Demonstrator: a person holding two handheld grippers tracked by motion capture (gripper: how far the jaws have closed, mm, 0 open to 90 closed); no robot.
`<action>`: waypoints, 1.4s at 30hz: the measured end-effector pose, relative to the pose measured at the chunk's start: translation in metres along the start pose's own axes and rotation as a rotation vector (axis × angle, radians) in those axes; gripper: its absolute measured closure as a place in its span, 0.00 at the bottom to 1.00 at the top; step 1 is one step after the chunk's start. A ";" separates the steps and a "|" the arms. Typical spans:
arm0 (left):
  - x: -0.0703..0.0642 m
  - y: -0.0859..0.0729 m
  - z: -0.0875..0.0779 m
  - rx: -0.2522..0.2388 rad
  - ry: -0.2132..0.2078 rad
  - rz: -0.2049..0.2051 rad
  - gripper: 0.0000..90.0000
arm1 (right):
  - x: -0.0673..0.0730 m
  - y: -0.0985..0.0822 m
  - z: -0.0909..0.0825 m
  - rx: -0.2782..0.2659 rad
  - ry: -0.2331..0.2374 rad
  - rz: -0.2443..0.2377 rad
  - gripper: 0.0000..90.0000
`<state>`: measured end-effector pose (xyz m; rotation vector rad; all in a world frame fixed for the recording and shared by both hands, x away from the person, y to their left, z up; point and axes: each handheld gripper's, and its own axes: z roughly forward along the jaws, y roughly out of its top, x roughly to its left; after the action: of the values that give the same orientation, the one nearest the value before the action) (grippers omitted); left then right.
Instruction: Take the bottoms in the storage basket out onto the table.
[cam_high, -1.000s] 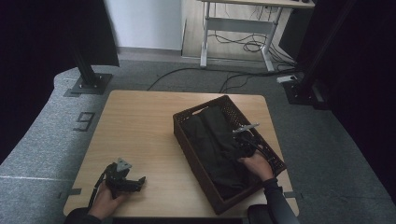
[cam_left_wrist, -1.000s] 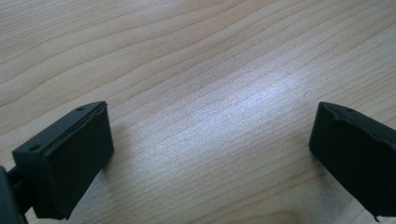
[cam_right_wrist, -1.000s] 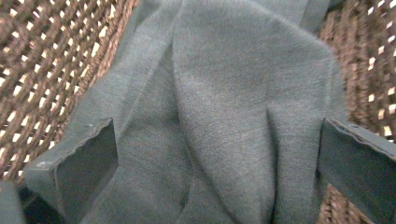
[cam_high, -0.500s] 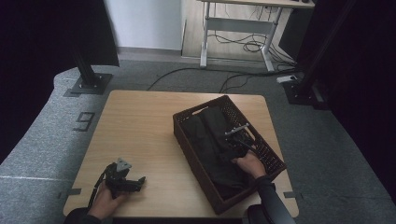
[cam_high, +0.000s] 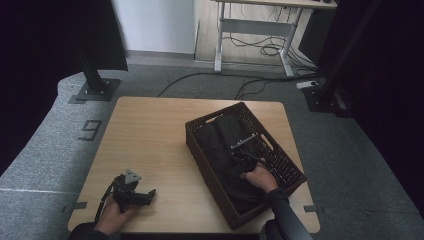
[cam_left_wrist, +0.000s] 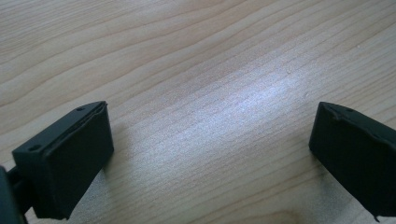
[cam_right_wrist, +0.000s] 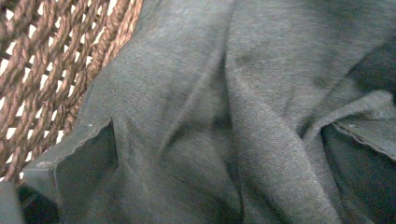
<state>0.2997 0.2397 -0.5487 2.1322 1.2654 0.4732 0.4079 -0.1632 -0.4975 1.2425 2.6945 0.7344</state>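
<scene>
A dark brown wicker basket sits on the right half of the wooden table, with dark grey cloth bundled inside it. My right gripper reaches down into the basket, open, its jaws pressed into the folds of the cloth with fabric bunched between them; the woven basket wall shows beside it. My left gripper rests near the table's front left corner, open, with only bare wood between its jaws.
A black stand base sits on the grey floor behind the table's left side. A desk frame with cables stands farther back. Another black base is at the right rear.
My right gripper has moved left and deeper into the basket, down onto the cloth. The left gripper has stayed in place.
</scene>
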 end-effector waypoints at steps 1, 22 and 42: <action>0.000 0.000 0.000 0.001 0.000 0.000 0.00 | 0.004 0.001 0.003 0.027 -0.046 -0.027 0.00; 0.000 0.000 0.000 0.001 0.000 0.001 0.00 | -0.018 0.008 0.008 0.015 -0.074 0.030 0.00; 0.000 0.000 0.000 0.000 0.000 0.001 0.00 | -0.013 0.024 0.027 0.119 -0.098 0.058 0.00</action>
<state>0.2998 0.2398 -0.5487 2.1330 1.2648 0.4731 0.4407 -0.1488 -0.5113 1.3507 2.6671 0.5107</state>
